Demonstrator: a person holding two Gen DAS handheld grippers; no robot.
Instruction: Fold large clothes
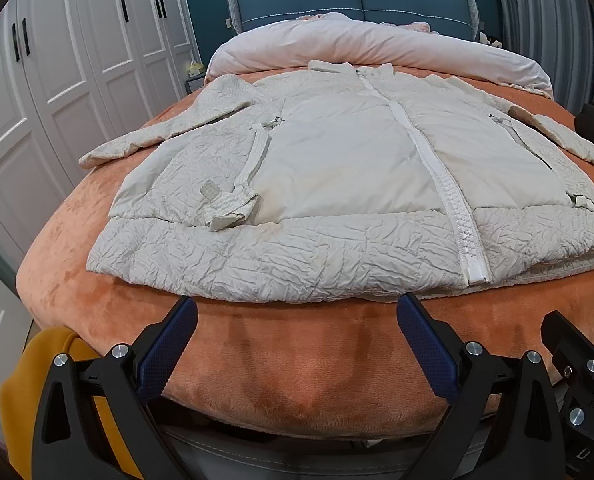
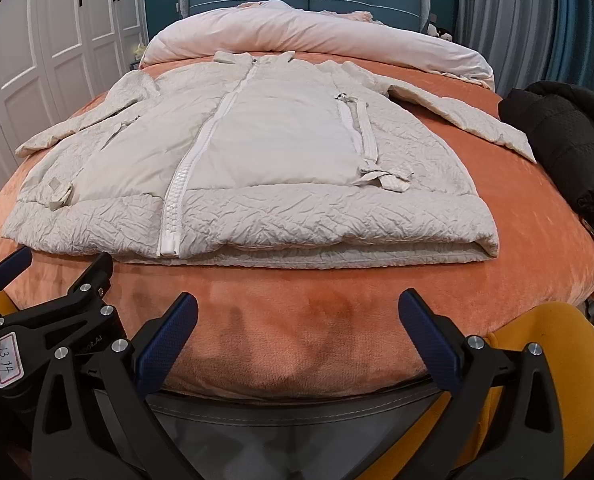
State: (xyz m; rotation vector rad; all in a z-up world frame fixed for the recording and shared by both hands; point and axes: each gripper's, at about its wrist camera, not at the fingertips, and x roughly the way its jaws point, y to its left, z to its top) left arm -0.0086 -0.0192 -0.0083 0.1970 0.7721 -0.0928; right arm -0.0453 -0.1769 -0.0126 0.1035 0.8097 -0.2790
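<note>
A cream padded jacket [image 1: 337, 168] lies flat and zipped on the orange blanket [image 1: 297, 360], collar toward the headboard, both sleeves spread out. It also shows in the right wrist view [image 2: 257, 148]. My left gripper [image 1: 297, 316] is open and empty, hovering just short of the jacket's hem, left of the zipper. My right gripper [image 2: 297, 314] is open and empty over the blanket in front of the hem. The left gripper's fingers [image 2: 17, 260] show at the left edge of the right wrist view.
A rolled pink duvet [image 1: 377, 40] lies across the head of the bed. A black garment [image 2: 569, 148] sits on the bed's right side beside the right sleeve. White wardrobes [image 1: 77, 60] stand on the left. Yellow fabric [image 2: 537, 352] hangs at the bed's foot.
</note>
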